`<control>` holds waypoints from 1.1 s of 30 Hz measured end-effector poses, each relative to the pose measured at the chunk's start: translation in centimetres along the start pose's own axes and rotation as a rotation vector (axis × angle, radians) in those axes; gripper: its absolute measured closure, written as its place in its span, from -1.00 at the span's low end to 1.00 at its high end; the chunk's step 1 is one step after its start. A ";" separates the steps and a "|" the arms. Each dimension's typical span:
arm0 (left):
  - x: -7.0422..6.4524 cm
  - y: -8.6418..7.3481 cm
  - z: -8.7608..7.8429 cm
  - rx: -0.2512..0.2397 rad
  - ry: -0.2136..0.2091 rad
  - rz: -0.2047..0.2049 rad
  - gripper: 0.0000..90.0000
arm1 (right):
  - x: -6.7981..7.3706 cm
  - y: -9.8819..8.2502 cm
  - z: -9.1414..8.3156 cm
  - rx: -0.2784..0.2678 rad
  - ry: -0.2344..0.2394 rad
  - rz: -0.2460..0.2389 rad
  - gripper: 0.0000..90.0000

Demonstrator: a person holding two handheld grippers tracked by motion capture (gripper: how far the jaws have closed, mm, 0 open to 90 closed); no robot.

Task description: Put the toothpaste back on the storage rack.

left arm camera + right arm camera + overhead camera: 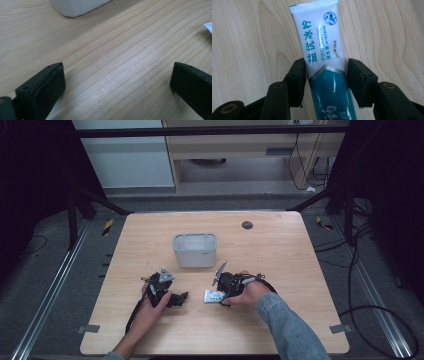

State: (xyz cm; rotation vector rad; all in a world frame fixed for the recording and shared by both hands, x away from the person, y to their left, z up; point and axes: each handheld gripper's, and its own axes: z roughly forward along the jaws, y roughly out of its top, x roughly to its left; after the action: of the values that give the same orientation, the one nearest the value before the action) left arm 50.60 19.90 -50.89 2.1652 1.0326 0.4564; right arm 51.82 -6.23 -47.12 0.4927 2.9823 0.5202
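So the toothpaste tube (324, 62) is straddled by the right tool (326, 72), jaws close beside it, gap visible at one side, tube lying flat on the tabletop (280, 245) toward the near edge. The left tool (117, 82) is spread wide.

A light wooden tabletop (280, 270) holds a white tub (195, 250) and a toothpaste tube (213, 295).

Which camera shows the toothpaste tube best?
The right gripper view: the toothpaste tube lies lengthwise between the fingers, its print readable. The high view shows a small white patch; the left gripper view catches one white corner.
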 end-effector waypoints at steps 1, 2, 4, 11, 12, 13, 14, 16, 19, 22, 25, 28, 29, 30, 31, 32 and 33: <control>0.0 0.0 0.0 0.000 0.000 0.000 -1.00 | 0.0 0.0 0.0 0.002 0.001 0.000 0.14; 0.0 0.0 0.0 0.000 0.000 0.000 -1.00 | 0.0 0.0 0.0 0.002 0.003 0.000 0.17; 0.0 0.0 0.0 0.000 0.000 0.000 -1.00 | 0.0 0.0 0.0 0.003 0.003 -0.002 0.19; 0.0 0.0 0.0 0.000 0.000 0.000 -1.00 | -0.3 0.0 -0.1 0.013 0.000 0.009 0.40; 0.0 0.0 0.0 0.000 0.000 0.000 -1.00 | -0.3 0.0 -0.1 0.013 0.000 0.009 0.40; 0.0 0.0 0.0 0.000 0.000 0.000 -1.00 | -0.3 0.0 -0.2 0.021 0.001 0.022 0.47; 0.0 0.0 0.0 0.000 0.000 0.000 -1.00 | -0.4 0.0 -0.2 0.023 0.001 0.027 0.50; 0.0 0.0 0.0 0.000 0.000 0.000 -1.00 | -0.4 0.1 -0.3 0.023 0.000 0.032 0.54; 0.0 0.0 0.0 0.000 0.000 0.000 -1.00 | -0.3 0.2 -0.6 0.011 -0.020 0.058 0.72; 0.0 0.0 0.0 0.000 0.000 0.000 -1.00 | -0.3 -0.1 -0.9 -0.013 -0.022 0.093 0.75; 0.0 0.0 0.0 0.000 0.000 0.000 -1.00 | -0.2 -0.1 -1.0 -0.016 -0.031 0.104 0.76; 0.0 0.0 0.0 0.000 0.000 0.000 -1.00 | -0.2 -0.2 -1.3 -0.030 -0.030 0.114 0.76; 0.0 0.0 0.0 0.000 0.000 0.000 -1.00 | -0.4 -0.2 -1.9 -0.063 -0.020 0.138 0.77; 0.0 0.0 0.0 0.000 0.000 0.000 -1.00 | -0.4 -0.2 -1.9 -0.063 -0.020 0.138 0.77; 0.0 0.0 0.0 0.000 0.000 0.000 -1.00 | -0.5 -0.2 -2.6 -0.079 -0.027 0.142 0.77; 0.0 0.0 0.0 0.000 0.000 0.000 -1.00 | -0.6 -0.2 -2.8 -0.084 -0.033 0.145 0.77; 0.0 0.0 0.0 0.000 0.000 0.000 -1.00 | -0.6 -0.2 -2.8 -0.084 -0.033 0.145 0.77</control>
State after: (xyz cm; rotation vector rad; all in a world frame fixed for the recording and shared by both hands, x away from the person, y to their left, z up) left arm 50.60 19.90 -50.89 2.1654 1.0322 0.4563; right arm 51.95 -7.45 -44.59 0.7062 2.8938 0.6400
